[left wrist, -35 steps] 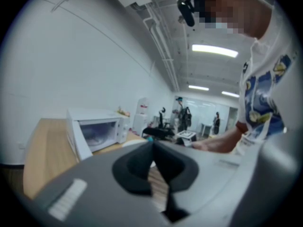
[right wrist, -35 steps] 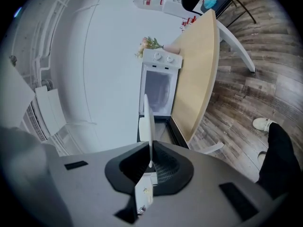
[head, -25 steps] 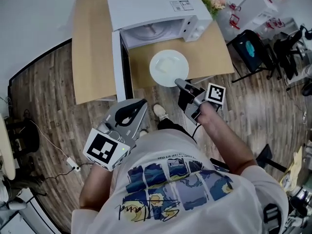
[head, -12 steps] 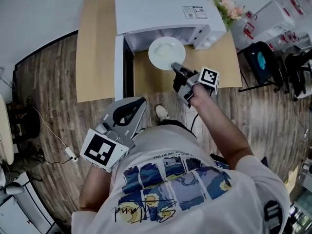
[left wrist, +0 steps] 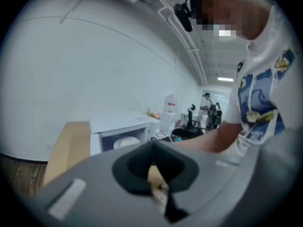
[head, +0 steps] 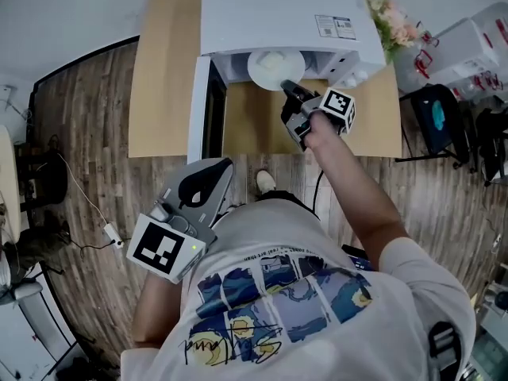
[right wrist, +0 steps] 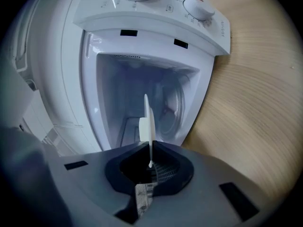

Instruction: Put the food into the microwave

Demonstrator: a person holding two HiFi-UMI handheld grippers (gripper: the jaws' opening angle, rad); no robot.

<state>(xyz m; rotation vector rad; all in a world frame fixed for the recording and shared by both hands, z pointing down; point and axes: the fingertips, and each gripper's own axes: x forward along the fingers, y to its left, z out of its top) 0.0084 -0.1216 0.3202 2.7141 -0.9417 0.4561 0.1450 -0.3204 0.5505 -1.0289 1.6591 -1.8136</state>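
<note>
Right gripper: jaws pinched narrow on rim of plate. Plate carries white food and sits level in the mouth of the microwave, door open. Left gripper: jaws together, empty, near the torso, off the table.

Right arm stretched forward, nearly straight. Right gripper points away from the body, jaws clamped on the rim of a white plate. Left arm bent, tucked close by the torso. Left gripper points forward, jaws together, nothing between them.
</note>
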